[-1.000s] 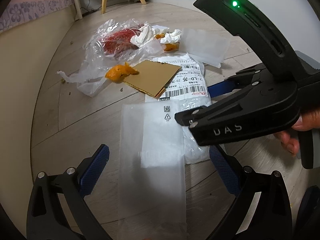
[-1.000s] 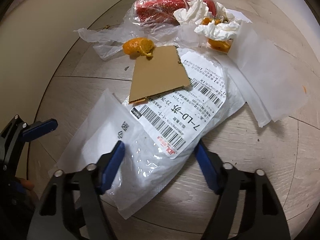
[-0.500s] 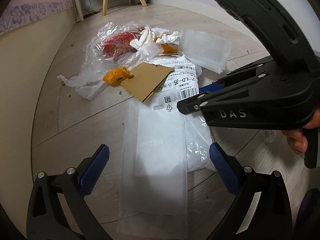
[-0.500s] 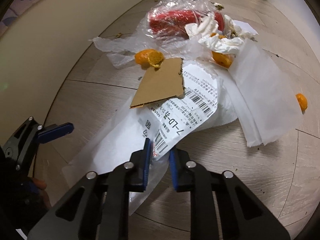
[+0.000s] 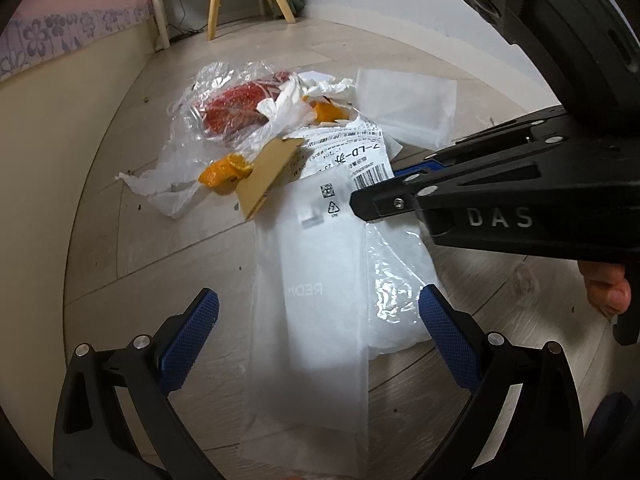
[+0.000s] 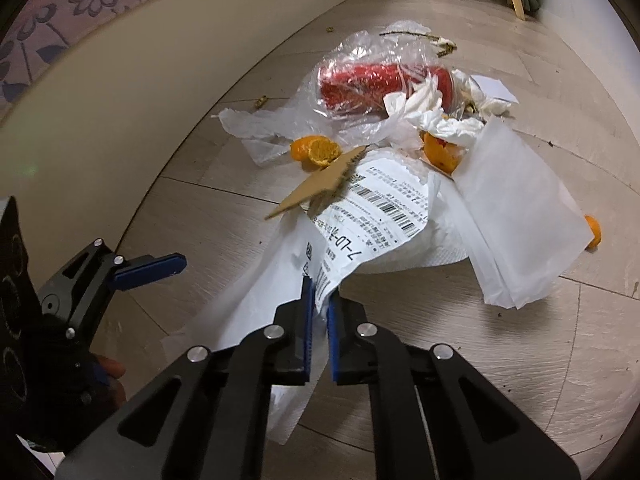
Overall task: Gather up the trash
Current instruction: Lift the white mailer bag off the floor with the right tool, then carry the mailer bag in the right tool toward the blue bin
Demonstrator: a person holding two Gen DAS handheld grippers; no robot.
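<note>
Left wrist view
Left gripper (image 5: 316,340): fingers spread, empty, over the frosted bag (image 5: 316,300).
Mailer bag (image 5: 400,292): on floor, touching frosted bag.

Right wrist view
Right gripper (image 6: 319,312): jaws just closed, pinching mailer bag (image 6: 376,216) edge.
Cardboard (image 6: 320,188): tilted on mailer bag.

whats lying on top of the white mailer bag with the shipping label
A piece of brown cardboard rests tilted on the mailer bag at its far end. Crumpled tissue and orange peel crowd its far edge; whether they overlap it is unclear.
</note>
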